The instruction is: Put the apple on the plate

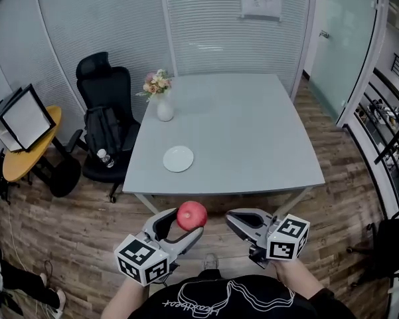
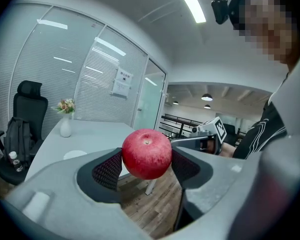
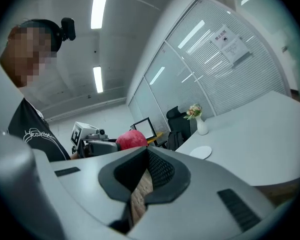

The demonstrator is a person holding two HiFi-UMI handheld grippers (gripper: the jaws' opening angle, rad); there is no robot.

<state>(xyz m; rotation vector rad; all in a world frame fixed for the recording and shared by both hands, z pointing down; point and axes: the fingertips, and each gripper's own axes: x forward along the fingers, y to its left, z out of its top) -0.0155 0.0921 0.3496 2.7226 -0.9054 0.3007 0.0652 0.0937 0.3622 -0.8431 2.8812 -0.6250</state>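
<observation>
A red apple [image 1: 192, 215] is clamped between the jaws of my left gripper [image 1: 186, 222], held in the air in front of the table's near edge. The left gripper view shows the apple [image 2: 147, 153] pinched by both black pads. A small white plate [image 1: 178, 159] lies empty on the grey table [image 1: 252, 131], near its front left part, ahead of the apple. My right gripper [image 1: 242, 220] hovers to the right of the apple at the same height, its jaws touching with nothing between them. From the right gripper view the apple [image 3: 132, 139] and the plate [image 3: 200, 152] both show.
A white vase with flowers [image 1: 162, 98] stands on the table's left side behind the plate. A black office chair [image 1: 106, 121] with a bag and a bottle is left of the table. A round yellow side table [image 1: 26, 145] holds a monitor. Wooden floor lies under my grippers.
</observation>
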